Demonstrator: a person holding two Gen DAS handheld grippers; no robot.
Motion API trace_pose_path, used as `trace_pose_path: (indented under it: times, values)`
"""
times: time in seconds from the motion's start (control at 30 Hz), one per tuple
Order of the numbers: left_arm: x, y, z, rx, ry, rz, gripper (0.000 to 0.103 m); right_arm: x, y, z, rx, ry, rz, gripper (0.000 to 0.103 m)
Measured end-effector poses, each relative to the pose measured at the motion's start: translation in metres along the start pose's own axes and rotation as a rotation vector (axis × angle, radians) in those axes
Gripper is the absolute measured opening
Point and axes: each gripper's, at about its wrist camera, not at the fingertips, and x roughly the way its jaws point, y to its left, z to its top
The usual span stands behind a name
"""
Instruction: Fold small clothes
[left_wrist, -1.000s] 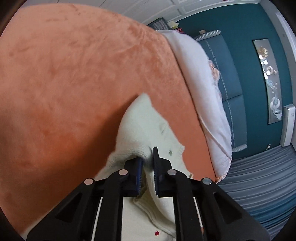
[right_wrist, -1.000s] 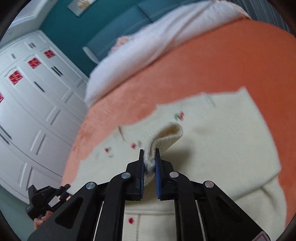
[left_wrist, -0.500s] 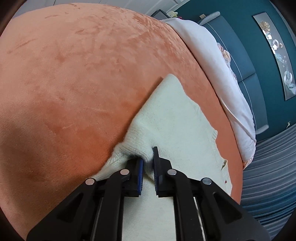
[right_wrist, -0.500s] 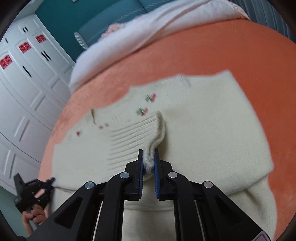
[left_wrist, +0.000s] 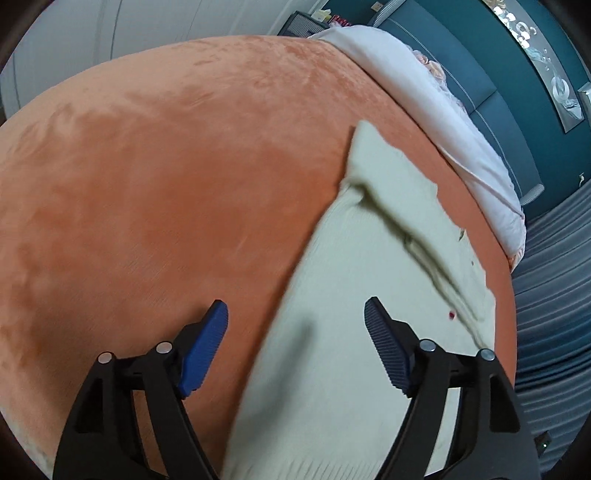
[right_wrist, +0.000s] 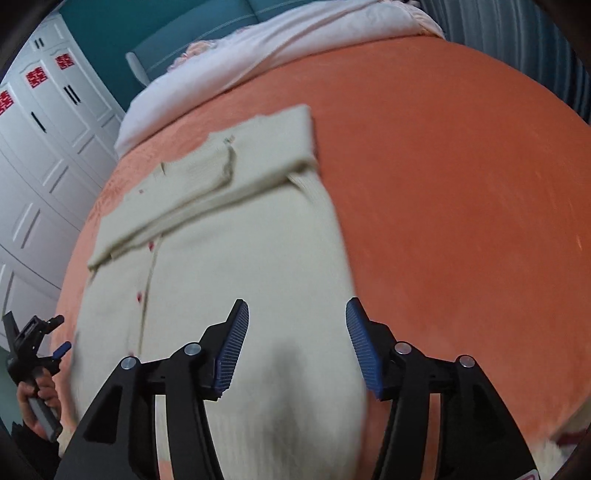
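Left wrist view shows my left claw (left_wrist: 295, 332) with its jaws opening, wide apart, and nothing is pressed between the pads; the edge of the cream cardigan (left_wrist: 351, 332) lies below the gap. The cardigan rests flat on the orange blanket (left_wrist: 147, 184) of the bed, its sleeves folded across the upper part. In the right wrist view my right claw (right_wrist: 295, 336) is also opening, the pads apart, with the lower part of the cardigan (right_wrist: 240, 258) under them but not gripped. Small red buttons run down its front. I see no container here. On the white wardrobe doors (right_wrist: 44, 122) there are red paper signs (right_wrist: 64, 61); I cannot read them. A white quilt (right_wrist: 277, 48) lies at the far edge of the blanket.
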Motion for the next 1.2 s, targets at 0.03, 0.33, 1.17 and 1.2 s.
trace_pose_path:
  times: [0.03,0.33,1.17,1.2]
  values:
    - [-0.008,0.010,-0.014,-0.012,0.034,-0.003,0.077,-0.007,-0.011,-0.019,0.032,0.037,-0.002,0.056]
    - [-0.023,0.029,-0.076,-0.158,0.136,-0.133,0.094,-0.002,-0.022,-0.100,0.191,0.176,0.168,0.061]
    - [-0.171,0.042,-0.190,0.153,0.444,-0.022,0.008,-0.133,0.009,-0.185,-0.349,0.434,0.263,0.007]
    - [-0.181,0.043,-0.195,0.132,0.461,-0.027,0.008,-0.141,0.008,-0.192,-0.354,0.464,0.293,0.007]
